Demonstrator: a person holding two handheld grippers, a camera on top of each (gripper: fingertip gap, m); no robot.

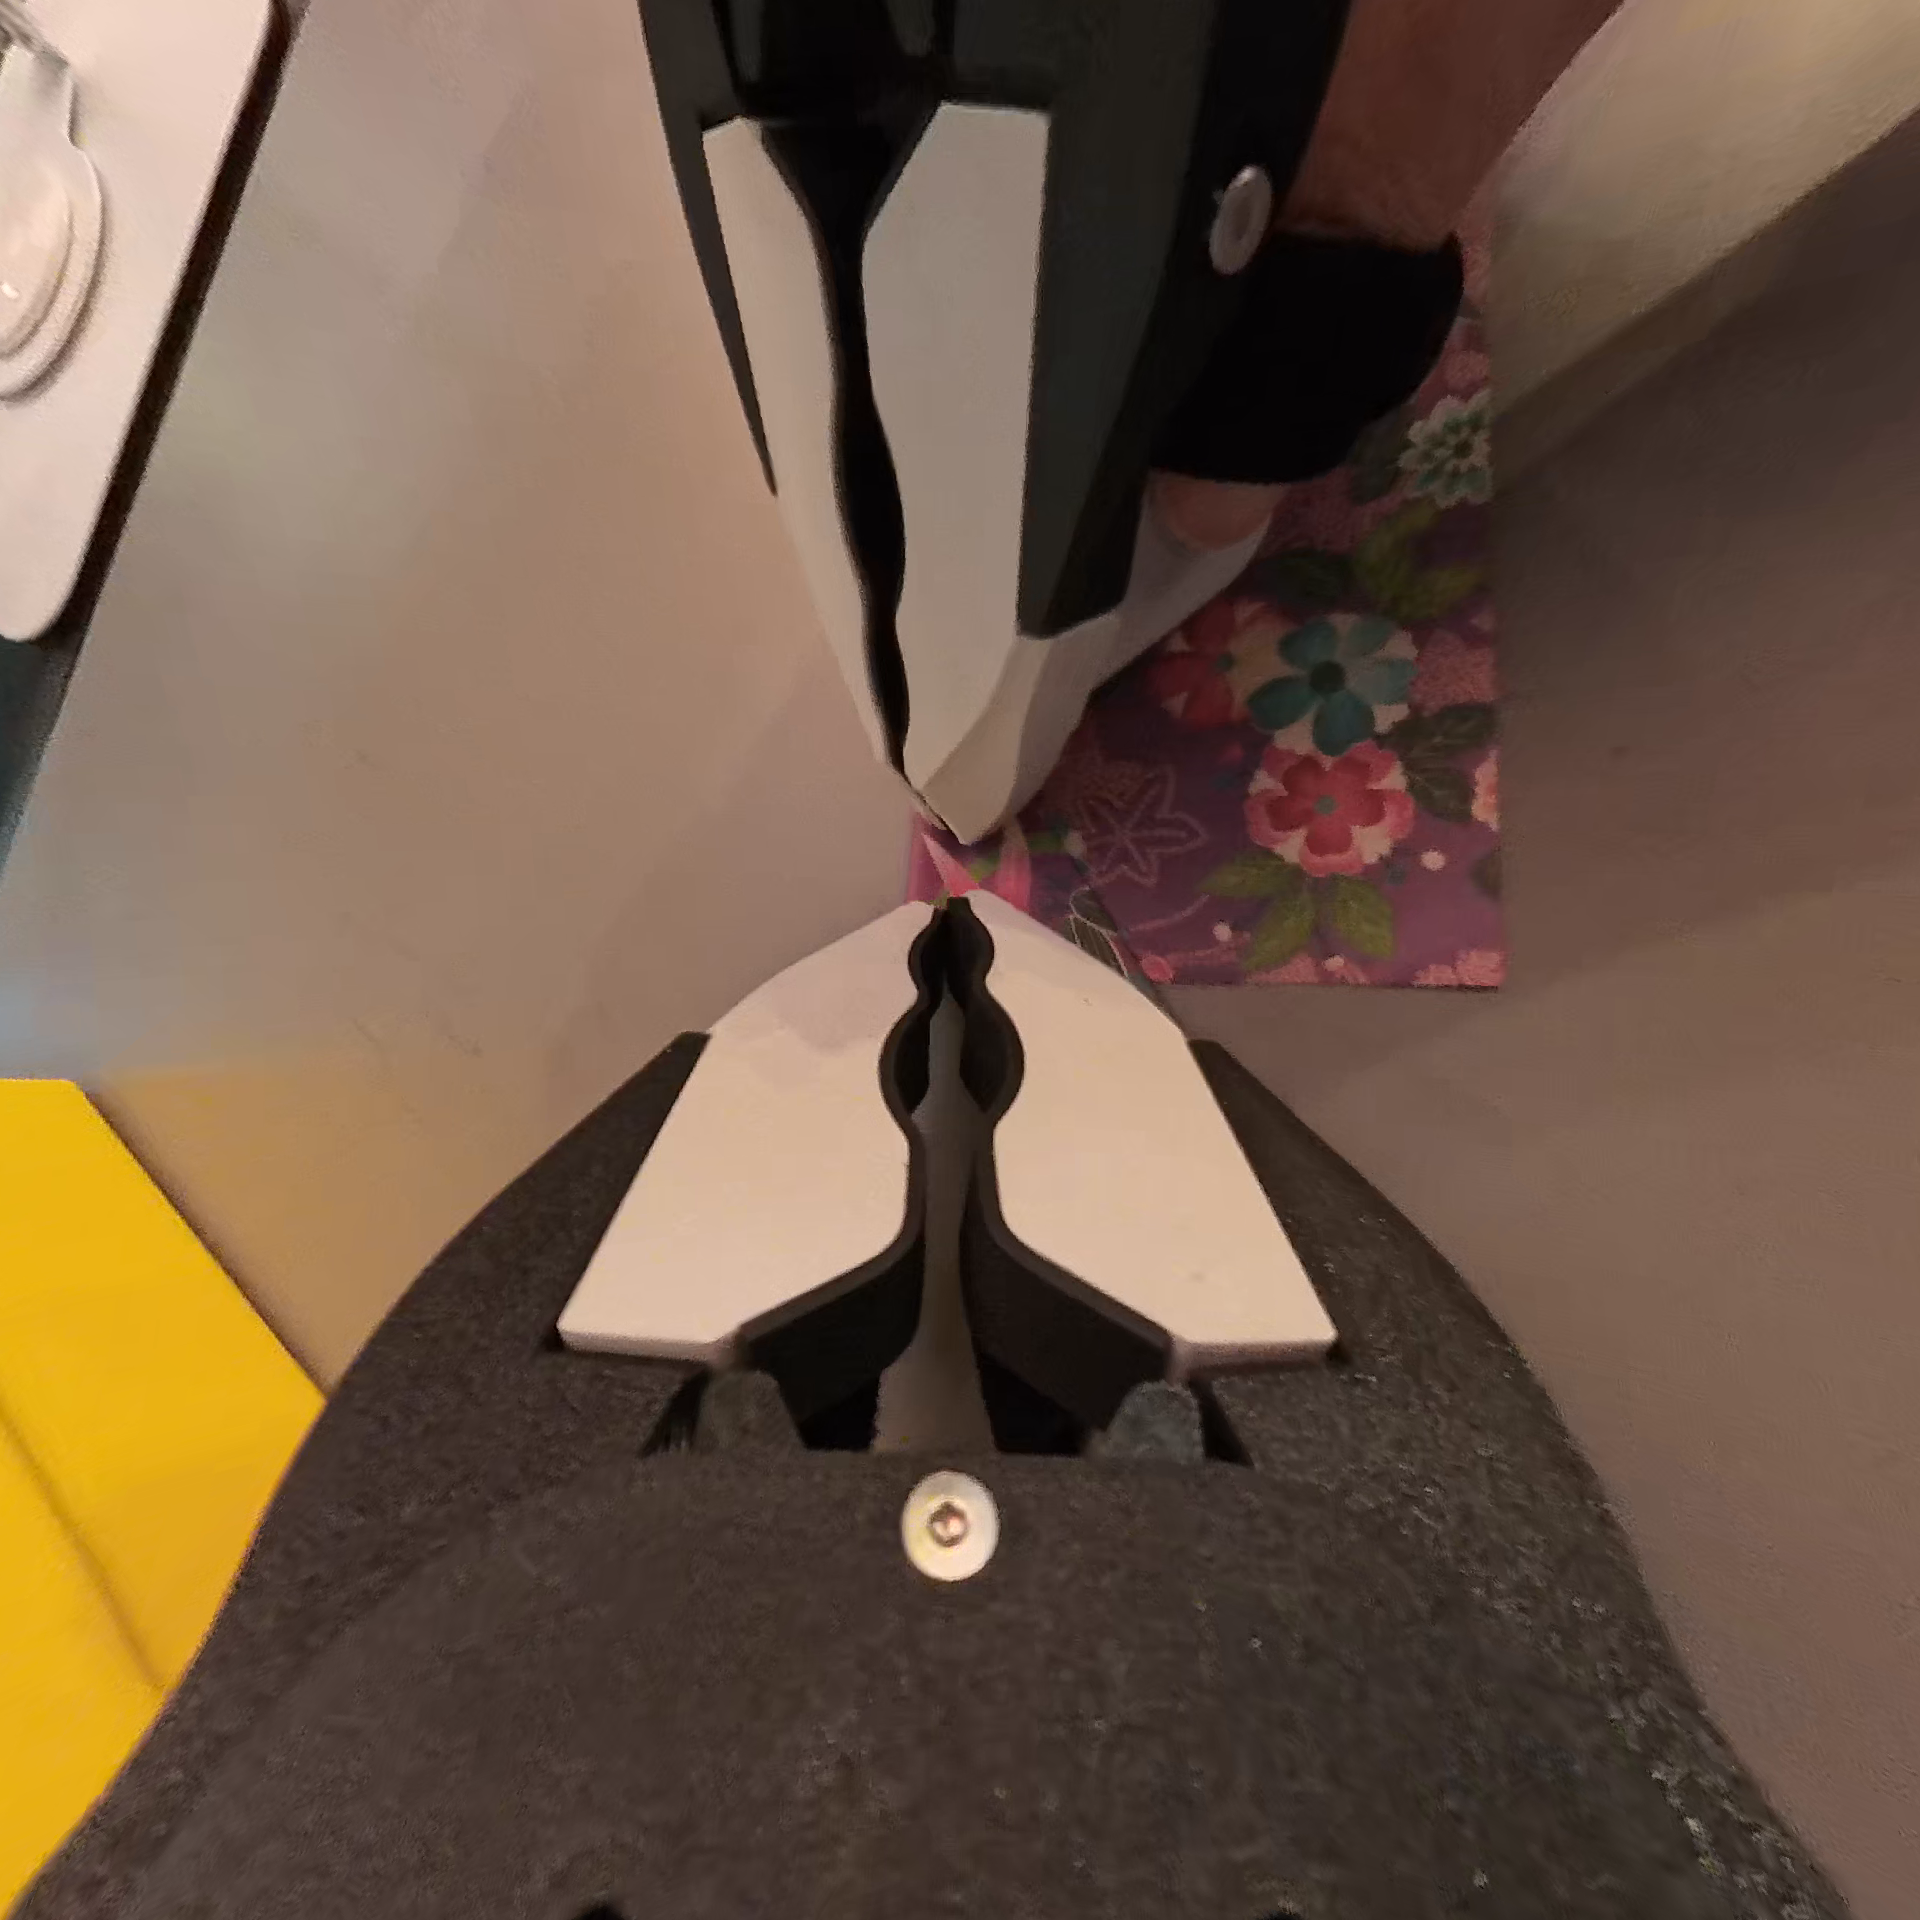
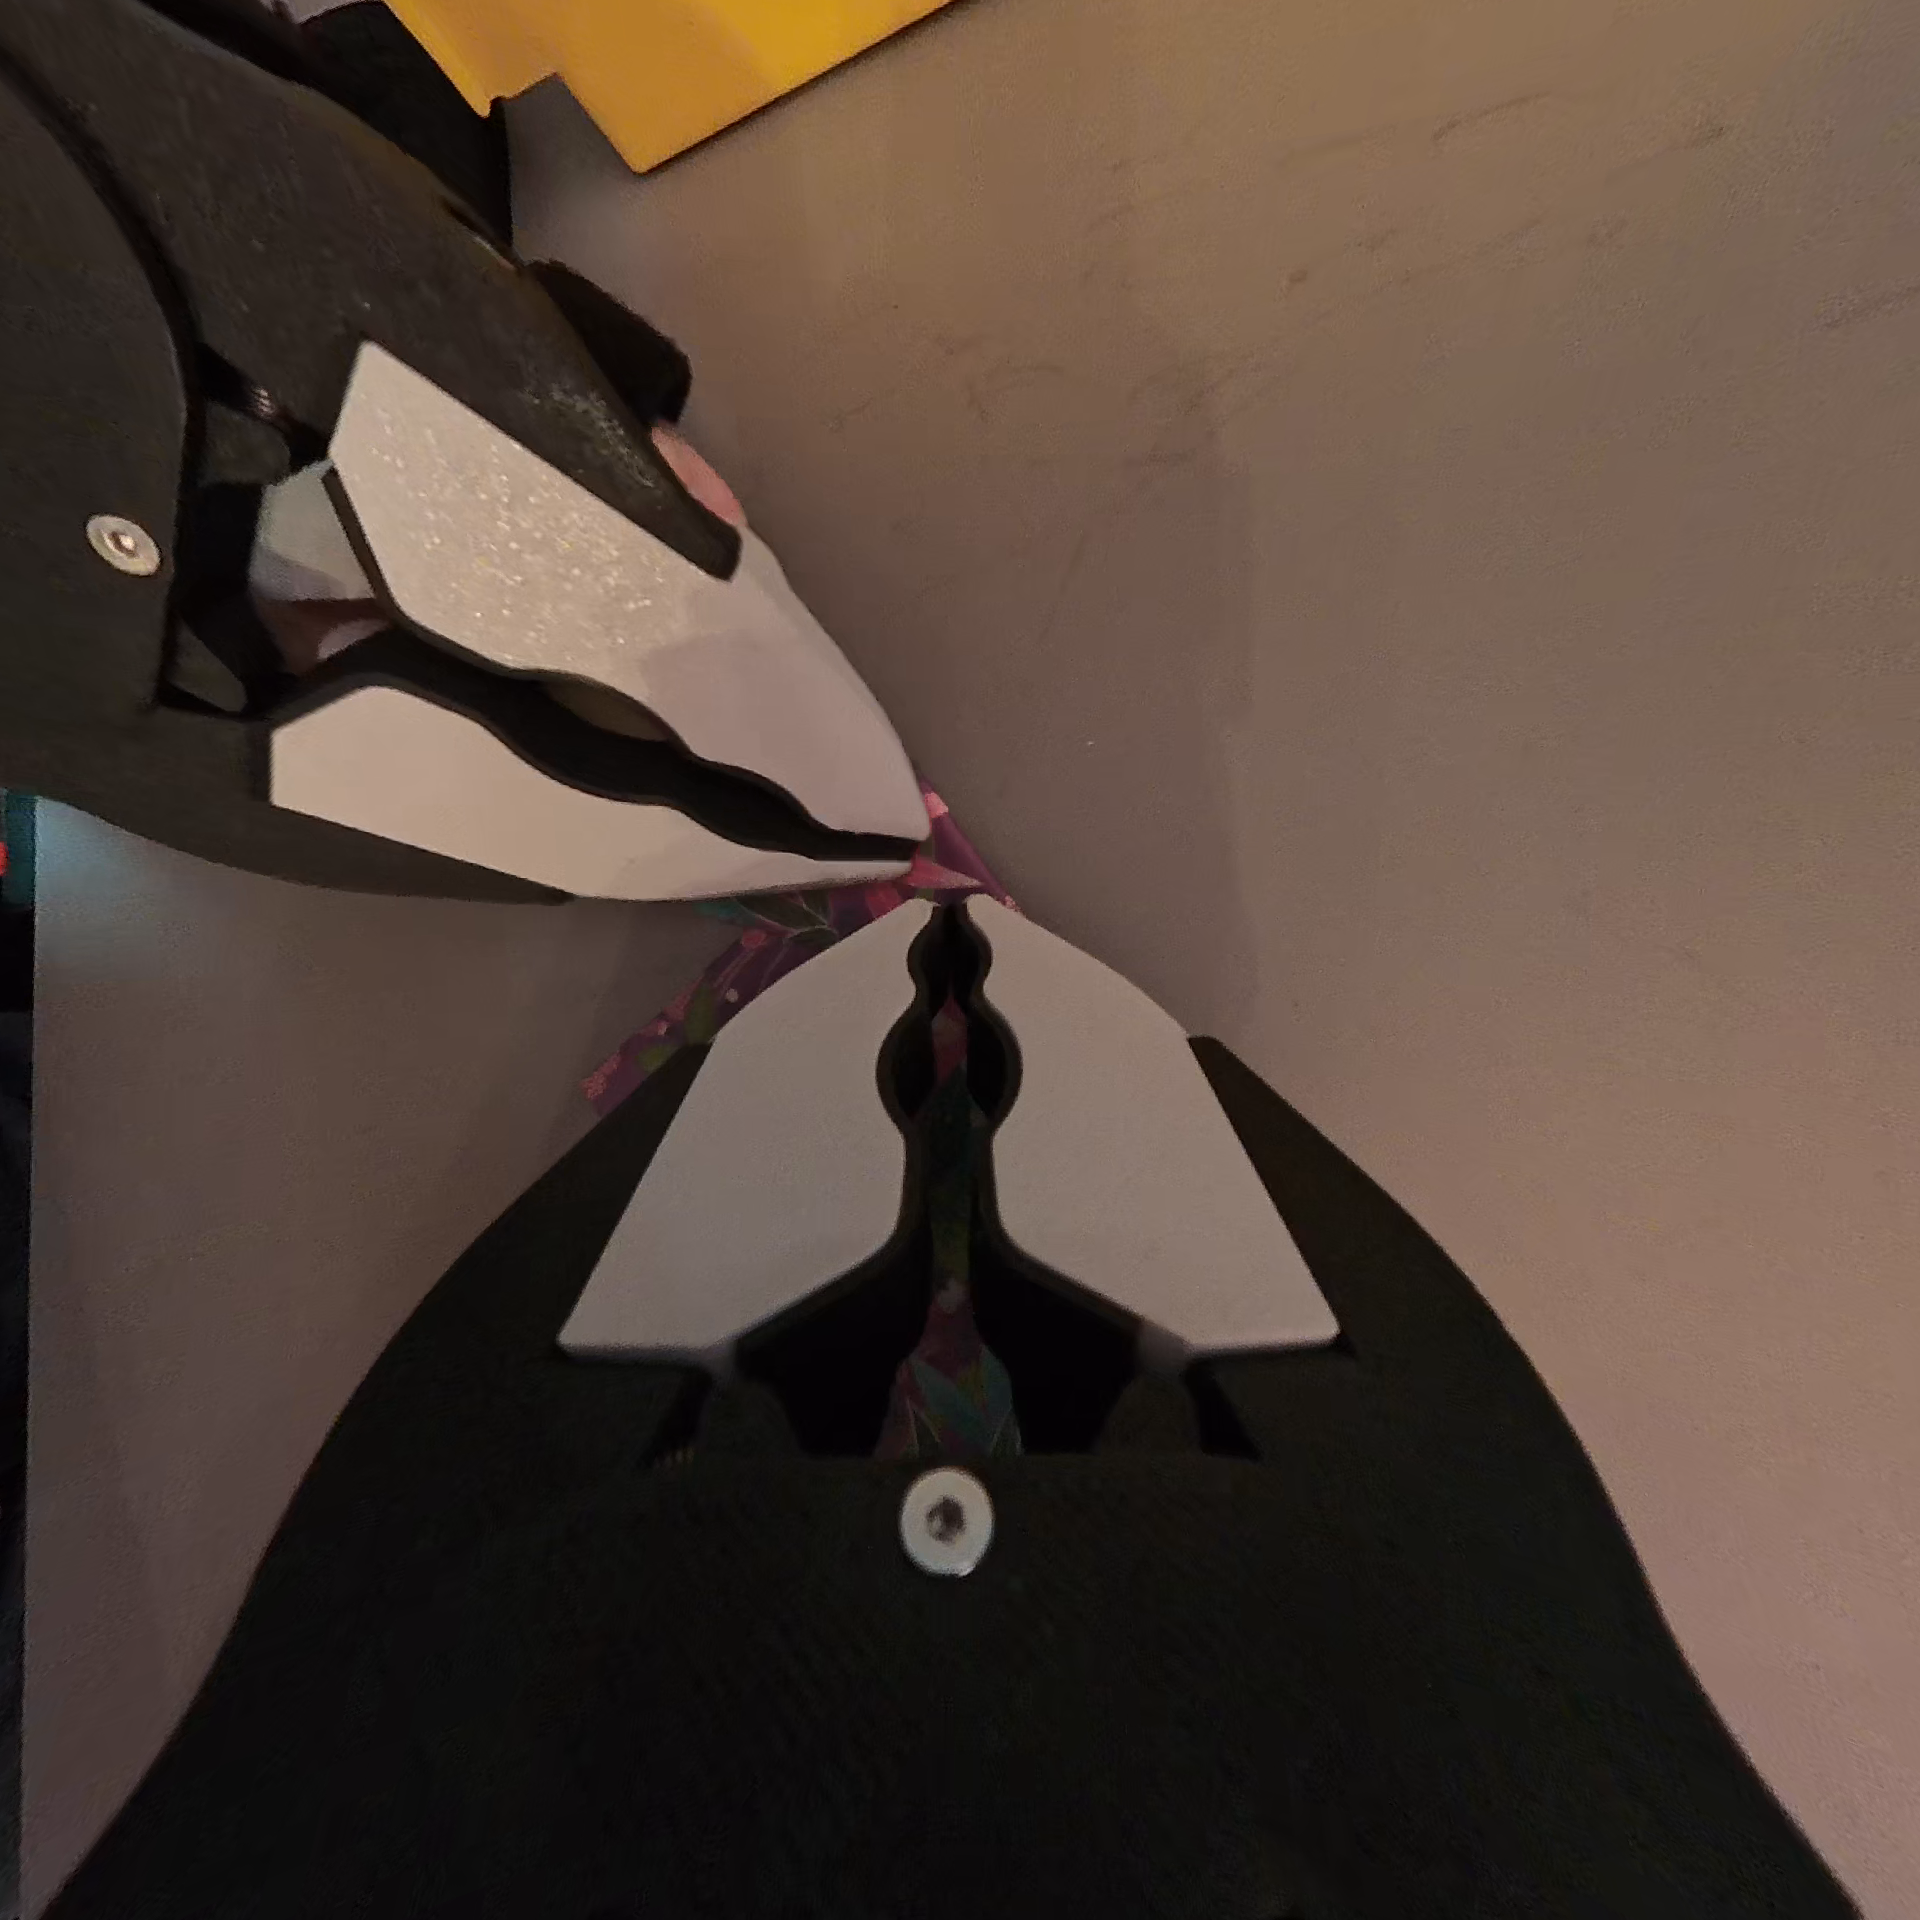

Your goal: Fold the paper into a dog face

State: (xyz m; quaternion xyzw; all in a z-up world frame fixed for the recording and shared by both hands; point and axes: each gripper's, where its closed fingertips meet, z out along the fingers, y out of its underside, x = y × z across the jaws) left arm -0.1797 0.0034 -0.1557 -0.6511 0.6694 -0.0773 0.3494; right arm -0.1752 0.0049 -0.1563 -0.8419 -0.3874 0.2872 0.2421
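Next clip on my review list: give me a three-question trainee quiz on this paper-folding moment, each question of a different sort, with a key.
1. True or false: the left gripper and the right gripper meet at the same corner of the floral paper.
2. Multiple choice: what lies on the grey table at the lower left of the left wrist view? A) a yellow object B) a red cup C) a pair of scissors
3. Fill in: in both wrist views, the jaws of each gripper stand ____ at the tips.

Key: 1 true; 2 A; 3 closed (whether either actually pinches the paper cannot be told).
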